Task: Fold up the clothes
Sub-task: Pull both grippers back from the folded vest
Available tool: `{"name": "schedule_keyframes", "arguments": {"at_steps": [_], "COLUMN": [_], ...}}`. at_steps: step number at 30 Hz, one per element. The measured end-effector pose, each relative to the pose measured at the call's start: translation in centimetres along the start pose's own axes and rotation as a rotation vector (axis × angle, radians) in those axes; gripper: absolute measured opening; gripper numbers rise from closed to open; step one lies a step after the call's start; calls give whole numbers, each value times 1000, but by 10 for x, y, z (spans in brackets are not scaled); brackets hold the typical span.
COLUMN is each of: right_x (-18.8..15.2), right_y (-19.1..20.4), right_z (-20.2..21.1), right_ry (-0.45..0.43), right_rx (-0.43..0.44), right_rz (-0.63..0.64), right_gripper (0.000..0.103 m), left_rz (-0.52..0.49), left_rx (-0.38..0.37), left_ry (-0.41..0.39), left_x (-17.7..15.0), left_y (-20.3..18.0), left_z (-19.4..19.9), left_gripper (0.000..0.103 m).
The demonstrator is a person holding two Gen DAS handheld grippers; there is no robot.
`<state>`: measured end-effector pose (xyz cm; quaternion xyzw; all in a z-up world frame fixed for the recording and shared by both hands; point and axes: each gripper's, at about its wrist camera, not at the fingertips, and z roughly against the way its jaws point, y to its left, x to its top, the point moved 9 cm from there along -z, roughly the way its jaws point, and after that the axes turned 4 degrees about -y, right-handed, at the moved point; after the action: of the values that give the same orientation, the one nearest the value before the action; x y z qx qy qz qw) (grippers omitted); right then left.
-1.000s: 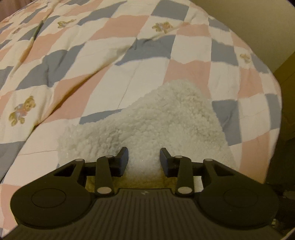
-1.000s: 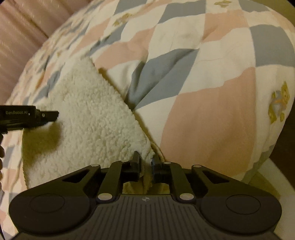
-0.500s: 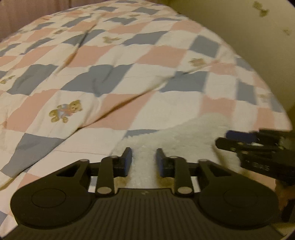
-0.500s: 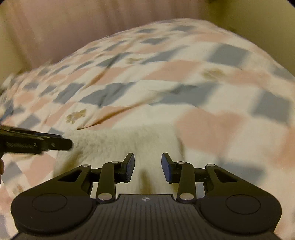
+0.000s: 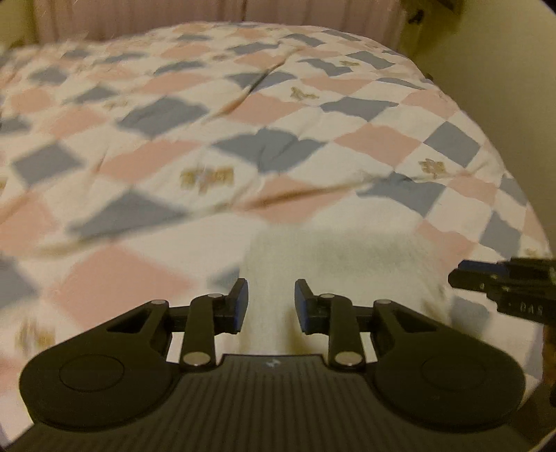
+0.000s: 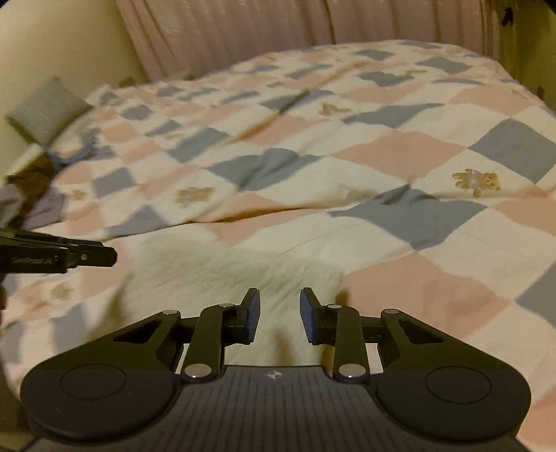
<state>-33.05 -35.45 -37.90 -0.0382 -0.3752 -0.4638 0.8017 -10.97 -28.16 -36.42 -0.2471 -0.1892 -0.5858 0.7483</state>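
The white fleece garment lies folded near the quilt's front edge; left gripper and right gripper hover with fingers apart, holding nothing.

You're in a home bedroom: a bed under a teddy-bear patchwork quilt, pink curtains hanging just behind the bed.

Two grippers are in view: the left gripper and the right gripper. One white fleece garment lies on one checked quilt. One grey pillow sits at the quilt's far corner, and one curtain hangs behind.
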Motion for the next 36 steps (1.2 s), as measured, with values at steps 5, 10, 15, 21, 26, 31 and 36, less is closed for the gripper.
{"name": "schedule_keyframes", "arguments": {"at_steps": [5, 10, 15, 21, 26, 31, 36], "right_x": [-59, -74, -56, -88, -56, -19, 1], "right_y": [32, 17, 32, 44, 46, 42, 34], "right_z": [7, -35, -3, -33, -22, 7, 33], "right_ry": [137, 219, 167, 306, 290, 256, 237], "right_rx": [41, -37, -55, -62, 6, 123, 235], "right_rz": [73, -33, -11, 42, 90, 179, 336], "right_gripper": [31, 29, 30, 31, 31, 31, 33], "left_rz": [-29, -34, -15, -39, 145, 343, 480], "left_rx": [-10, 26, 3, 79, 142, 266, 402], "left_ry": [107, 131, 135, 210, 184, 128, 44], "left_x": [-63, -68, -69, -96, -71, -49, -40], "left_y": [-24, -26, -22, -29, -18, -28, -70], "left_z": [-10, -21, 11, -24, 13, 52, 92], "left_gripper": [24, 25, 24, 28, 27, 30, 38]}}
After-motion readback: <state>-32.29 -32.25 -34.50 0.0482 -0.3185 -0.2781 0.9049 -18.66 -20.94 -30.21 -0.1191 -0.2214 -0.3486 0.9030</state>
